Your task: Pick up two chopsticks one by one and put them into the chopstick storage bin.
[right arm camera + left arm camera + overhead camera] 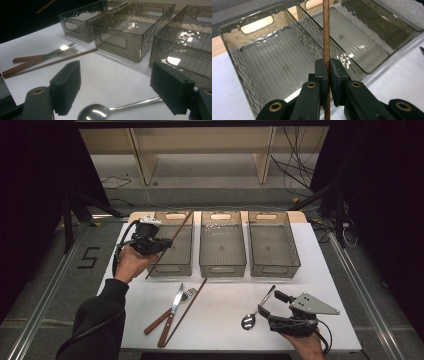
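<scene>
My left gripper is clamped on a wooden chopstick, its jaws pressed against the stick from both sides, as the left gripper view shows plainly. The chopstick runs slantwise over the left bin, which sits at the far left of the desk, and it is held clear of the desk surface. One end reaches toward the bin's far wall, the other hangs past its near left corner.

My right gripper rests near the desk's near right corner with its jaws wide apart. In the right gripper view a spoon lies on the desk between the jaws, bowl toward me, and neither pad touches it.

Three clear bins stand in a row along the far edge: the left bin, a middle bin and a right bin. I see nothing lying inside the three.

Near the middle of the near edge lie a knife, a fork and a second chopstick, close together, the knife and fork crossing, well apart from the spoon.
</scene>
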### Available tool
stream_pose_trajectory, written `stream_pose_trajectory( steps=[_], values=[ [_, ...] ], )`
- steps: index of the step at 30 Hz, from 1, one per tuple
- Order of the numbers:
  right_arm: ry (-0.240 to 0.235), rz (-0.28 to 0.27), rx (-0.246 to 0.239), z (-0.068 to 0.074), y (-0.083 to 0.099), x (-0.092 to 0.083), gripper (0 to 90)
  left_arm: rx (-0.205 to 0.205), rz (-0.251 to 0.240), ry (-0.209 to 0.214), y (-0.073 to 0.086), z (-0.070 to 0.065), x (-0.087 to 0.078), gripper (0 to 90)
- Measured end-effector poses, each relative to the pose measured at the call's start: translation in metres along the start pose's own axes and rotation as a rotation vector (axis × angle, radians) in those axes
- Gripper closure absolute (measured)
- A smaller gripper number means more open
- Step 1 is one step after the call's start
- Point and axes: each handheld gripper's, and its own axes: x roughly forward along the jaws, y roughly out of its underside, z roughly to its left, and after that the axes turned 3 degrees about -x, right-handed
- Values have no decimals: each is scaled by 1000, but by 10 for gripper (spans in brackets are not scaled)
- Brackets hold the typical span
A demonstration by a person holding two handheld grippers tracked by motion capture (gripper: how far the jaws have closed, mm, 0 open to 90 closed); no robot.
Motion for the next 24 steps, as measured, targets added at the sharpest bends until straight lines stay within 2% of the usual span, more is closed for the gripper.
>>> stream_pose_trajectory(
  steps=[4,14,24],
  values=[
    [-1,-3,0,0,0,-1,252,-15,-20,-8,-7,5,7,843],
    [-6,-3,1,0,0,0,252,-18,-64,-43,-18,22,24,843],
    [-10,-3,7,-1,1,0,252,-22,-48,-76,-18,40,44,843]
  ],
)
